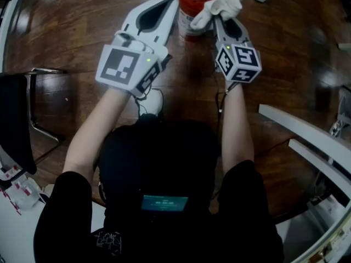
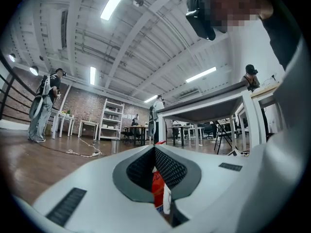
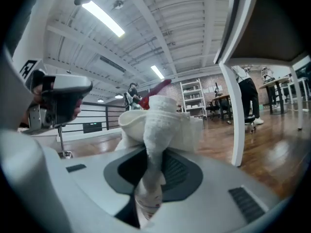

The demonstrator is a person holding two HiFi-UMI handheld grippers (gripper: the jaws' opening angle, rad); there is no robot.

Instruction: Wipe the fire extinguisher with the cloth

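While your right gripper [image 1: 220,18] is clamped on the cloth [image 1: 222,3] atop the fire extinguisher [image 1: 189,3] at the head view's top edge, your left gripper [image 1: 173,3], jaws together, sits just beside its left. The wooden floor [image 1: 71,32] is open, with white bars [image 1: 307,130] to your right and a dark chair [image 1: 13,119] to your left.

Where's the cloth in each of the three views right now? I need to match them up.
Head view: cloth at top centre, bunched at the right gripper tip, against the extinguisher.
Left gripper view: cloth not seen.
Right gripper view: cloth at centre, clamped between the jaws.
Shared landmark: the red extinguisher, low centre in the left gripper view; a red part, likely its handle, shows above the cloth.
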